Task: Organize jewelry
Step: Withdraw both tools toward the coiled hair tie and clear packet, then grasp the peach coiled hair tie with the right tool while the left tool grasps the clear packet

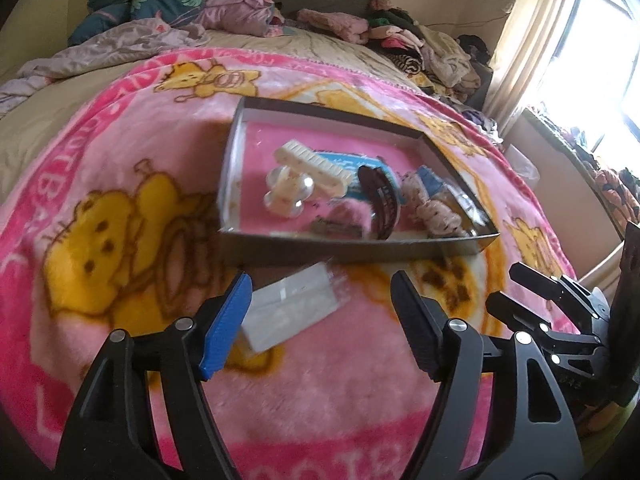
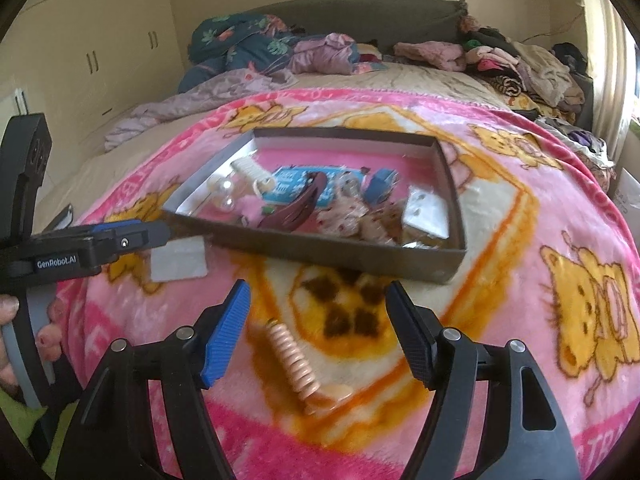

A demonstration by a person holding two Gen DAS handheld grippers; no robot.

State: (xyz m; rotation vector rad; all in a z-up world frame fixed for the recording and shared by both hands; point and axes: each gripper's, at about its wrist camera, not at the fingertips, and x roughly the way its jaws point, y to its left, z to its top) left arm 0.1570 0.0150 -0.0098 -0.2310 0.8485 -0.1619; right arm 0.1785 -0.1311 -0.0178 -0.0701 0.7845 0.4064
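**Both grippers open over the blanket, jewelry box ahead**

While both grippers hover above the pink cartoon blanket (image 2: 520, 208) spread over the bed, neither one grips anything. From the left wrist view, the left gripper (image 1: 320, 286) stands with its jaws apart, one blue pad and one black pad clear of each other, and a small clear plastic packet (image 1: 292, 306) lies on the blanket below the gap, nearer the blue pad; whether the pad touches it I cannot tell. The right gripper (image 2: 318, 294) is likewise spread wide, and a pinkish coiled hair clip (image 2: 292, 364) lies on the blanket between its fingers, untouched by either pad.

Just beyond both tools sits the shallow dark box (image 2: 328, 250), its near wall facing the grippers. Inside it, on a pink floor, lie a white comb-like clip (image 1: 316, 166) and clear round beads (image 1: 284, 196) toward the left end, a blue card (image 2: 298, 188) in the middle, a dark maroon hair clip (image 2: 298, 206) leaning across the card, patterned fabric pieces (image 2: 346, 216) toward the right, and a silvery packet (image 2: 426, 214) at the right end.

At the head edge of the bed, rumpled bedding (image 2: 240, 46) and piled clothes (image 2: 516, 64) lie well apart from the box.
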